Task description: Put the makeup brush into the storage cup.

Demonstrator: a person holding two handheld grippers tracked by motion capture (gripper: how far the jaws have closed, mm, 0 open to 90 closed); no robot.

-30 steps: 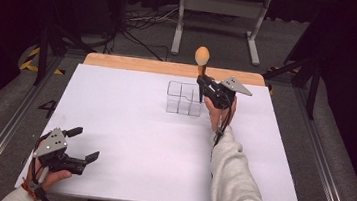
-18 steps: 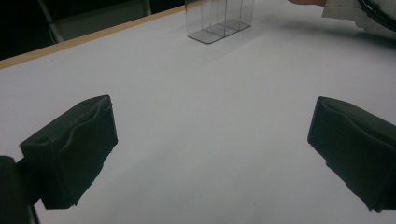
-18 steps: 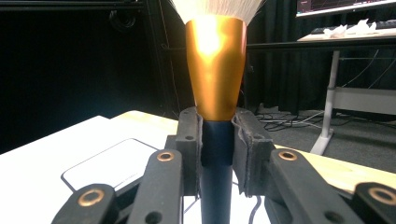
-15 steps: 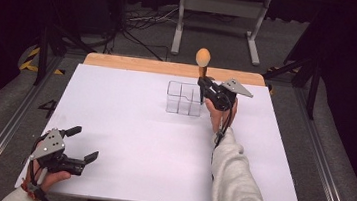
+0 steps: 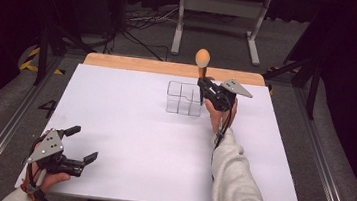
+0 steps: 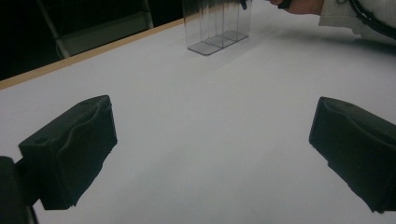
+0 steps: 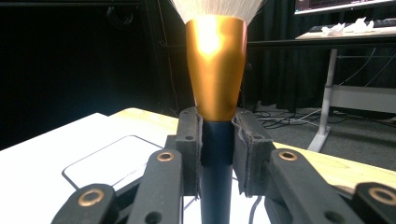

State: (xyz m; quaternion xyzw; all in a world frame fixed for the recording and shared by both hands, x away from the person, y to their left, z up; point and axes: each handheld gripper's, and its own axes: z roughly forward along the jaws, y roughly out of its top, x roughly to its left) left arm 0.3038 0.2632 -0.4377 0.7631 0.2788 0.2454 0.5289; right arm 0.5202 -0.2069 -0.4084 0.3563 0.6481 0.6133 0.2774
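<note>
A makeup brush point(image 5: 202, 58) stands upright, pale bristle head on top, with a gold ferrule point(image 7: 215, 65) and a dark handle. My right gripper point(image 5: 203, 85) is shut on that handle just below the ferrule, pads point(image 7: 246, 154) pressing both sides. It hovers at the right side of a clear compartmented organizer point(image 5: 184, 98) at the table's far middle. The handle's lower tip reaches the organizer's top edge; whether it is inside I cannot tell. My left gripper point(image 5: 83, 144) rests open at the near left corner, nothing between its jaws, with the organizer point(image 6: 217, 25) far ahead of it.
The white table top point(image 5: 128, 125) has a wooden strip point(image 5: 135, 64) along its far edge. A metal stand point(image 5: 220, 14) and cables lie on the floor beyond. The right forearm in a grey sleeve point(image 5: 235, 187) crosses the table's right half.
</note>
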